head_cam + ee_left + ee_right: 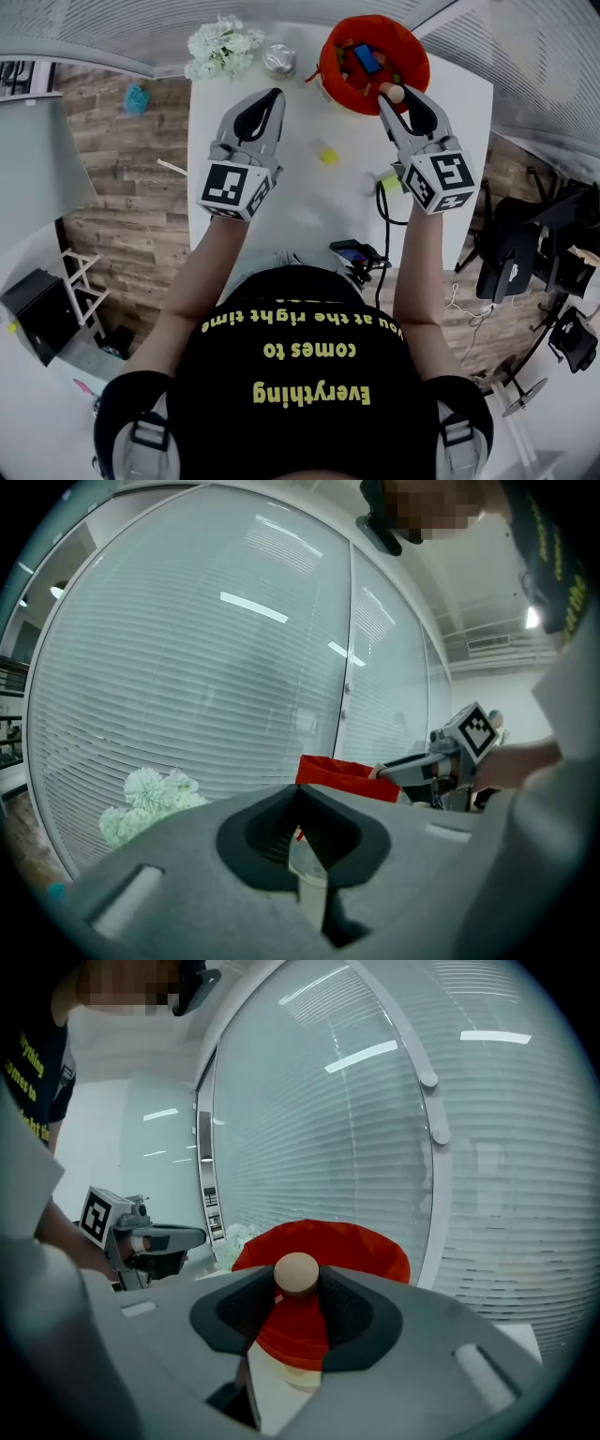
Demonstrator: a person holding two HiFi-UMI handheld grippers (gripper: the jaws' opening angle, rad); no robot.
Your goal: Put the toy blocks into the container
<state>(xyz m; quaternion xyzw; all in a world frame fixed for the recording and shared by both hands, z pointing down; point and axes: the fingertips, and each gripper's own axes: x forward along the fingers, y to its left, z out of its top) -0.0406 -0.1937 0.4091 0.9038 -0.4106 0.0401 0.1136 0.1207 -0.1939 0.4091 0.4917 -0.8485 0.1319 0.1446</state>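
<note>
Black shirt (pixel 291 375) sat nearest. Green block (pixel 391 183) and yellow block (pixel 326 156) were still loose on table (pixel 291 211). Left gripper (pixel 273 97) was pinched closed and empty. Right gripper (pixel 395 99) clamped a round wooden block (pixel 392 92) at the 6 o'clock rim of the red container (pixel 325 66), which already held several blocks.

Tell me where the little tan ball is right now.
In the head view the ball is upper right, pinched between the tips of the right hand-held gripper, at the near rim of the red container.
</note>
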